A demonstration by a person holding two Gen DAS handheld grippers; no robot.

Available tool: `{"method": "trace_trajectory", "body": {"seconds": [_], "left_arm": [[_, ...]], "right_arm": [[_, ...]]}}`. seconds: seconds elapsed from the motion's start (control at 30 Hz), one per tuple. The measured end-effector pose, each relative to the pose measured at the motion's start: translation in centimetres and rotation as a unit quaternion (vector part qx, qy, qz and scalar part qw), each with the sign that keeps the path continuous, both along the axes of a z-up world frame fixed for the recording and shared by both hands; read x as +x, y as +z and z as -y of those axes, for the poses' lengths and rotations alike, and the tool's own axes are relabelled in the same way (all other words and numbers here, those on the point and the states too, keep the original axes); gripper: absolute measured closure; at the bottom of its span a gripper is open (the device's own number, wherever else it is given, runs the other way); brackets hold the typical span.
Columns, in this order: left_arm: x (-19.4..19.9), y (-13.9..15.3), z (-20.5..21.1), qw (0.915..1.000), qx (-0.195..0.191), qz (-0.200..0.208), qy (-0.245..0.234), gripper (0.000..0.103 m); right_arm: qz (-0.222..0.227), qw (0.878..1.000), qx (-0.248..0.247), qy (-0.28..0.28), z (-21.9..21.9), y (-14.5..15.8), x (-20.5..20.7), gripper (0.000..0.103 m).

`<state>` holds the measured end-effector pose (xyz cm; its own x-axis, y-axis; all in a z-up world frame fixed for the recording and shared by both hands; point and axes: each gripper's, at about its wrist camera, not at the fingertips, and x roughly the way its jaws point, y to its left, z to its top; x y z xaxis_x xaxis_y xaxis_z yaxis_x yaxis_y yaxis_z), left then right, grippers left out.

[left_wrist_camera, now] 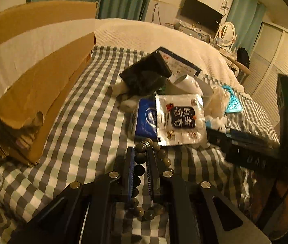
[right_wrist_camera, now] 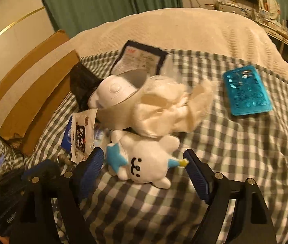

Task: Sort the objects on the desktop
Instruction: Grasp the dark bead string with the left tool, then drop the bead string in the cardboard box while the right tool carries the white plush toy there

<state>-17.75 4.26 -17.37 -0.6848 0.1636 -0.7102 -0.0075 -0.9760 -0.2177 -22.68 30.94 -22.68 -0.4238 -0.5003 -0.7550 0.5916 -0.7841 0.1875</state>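
My left gripper (left_wrist_camera: 140, 152) is shut on one side of a bead bracelet (left_wrist_camera: 139, 170) that lies on the checked cloth (left_wrist_camera: 82, 122). Just beyond it lie a white snack packet (left_wrist_camera: 181, 120) and a blue tissue pack (left_wrist_camera: 145, 120). My right gripper (right_wrist_camera: 144, 160) is open, its fingers on either side of a white plush toy (right_wrist_camera: 144, 162) with a blue star. Behind the toy lie a cream cloth bundle (right_wrist_camera: 168, 105), a white rounded device (right_wrist_camera: 113, 93) and a blue blister card (right_wrist_camera: 245, 91). The right gripper also shows at the right of the left wrist view (left_wrist_camera: 266, 146).
An open cardboard box (left_wrist_camera: 32, 81) stands at the left, also in the right wrist view (right_wrist_camera: 25, 93). A black pouch (left_wrist_camera: 146, 73) and a dark-framed card (right_wrist_camera: 139, 59) lie at the back of the pile. A cream blanket (right_wrist_camera: 184, 30) covers the bed beyond.
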Motion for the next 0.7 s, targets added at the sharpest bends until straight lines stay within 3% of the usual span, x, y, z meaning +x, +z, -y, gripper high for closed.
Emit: {"method": "trace_trajectory", "body": {"seconds": [0.07,0.1,0.13,0.27,0.3,0.33,0.4,0.57,0.6,0.63,0.7], "left_arm": [[0.1,0.4,-0.3,1.0000,-0.004,-0.008,0.001,0.092],[0.3,0.7,-0.4,0.9999,-0.006,-0.013,0.001,0.092],[0.4,1.0,-0.5,0.9998,-0.006,-0.016,-0.001,0.092],[1.2,1.7,-0.6,0.9996,-0.002,-0.027,-0.003,0.092],[1.4,1.9,-0.6,0.9995,-0.002,-0.031,-0.005,0.092],[1.7,2.1,-0.6,0.9994,-0.002,-0.034,-0.006,0.092],[1.9,2.4,-0.5,0.9993,0.003,-0.037,-0.007,0.092],[2.2,2.2,-0.1,0.9993,0.010,-0.036,-0.008,0.092],[2.2,2.1,0.2,0.9993,0.014,-0.034,-0.008,0.092],[2.2,2.1,0.3,0.9993,0.015,-0.033,-0.008,0.092],[2.0,2.0,0.6,0.9993,0.017,-0.031,-0.007,0.092]], "right_arm": [[-0.005,1.000,0.000,0.002,-0.1,0.0,0.5,0.031],[-0.009,1.000,-0.007,0.001,-0.4,0.2,0.7,0.055],[-0.010,1.000,-0.020,-0.001,-1.0,0.6,1.0,0.062],[-0.003,1.000,-0.022,-0.006,-1.9,1.3,2.0,0.063],[-0.002,1.000,-0.022,-0.007,-2.0,1.4,2.2,0.067],[0.000,1.000,-0.026,-0.009,-2.2,1.6,2.5,0.086],[0.009,0.999,-0.036,-0.010,-2.7,2.0,3.2,0.095],[0.013,1.000,-0.016,-0.023,-3.4,2.2,5.4,0.094],[0.014,0.999,-0.025,-0.032,-3.7,2.3,5.4,0.089],[0.017,0.999,-0.029,-0.039,-3.9,2.4,5.3,0.072],[0.017,0.998,-0.035,-0.056,-4.2,2.4,5.0,0.049]]}}
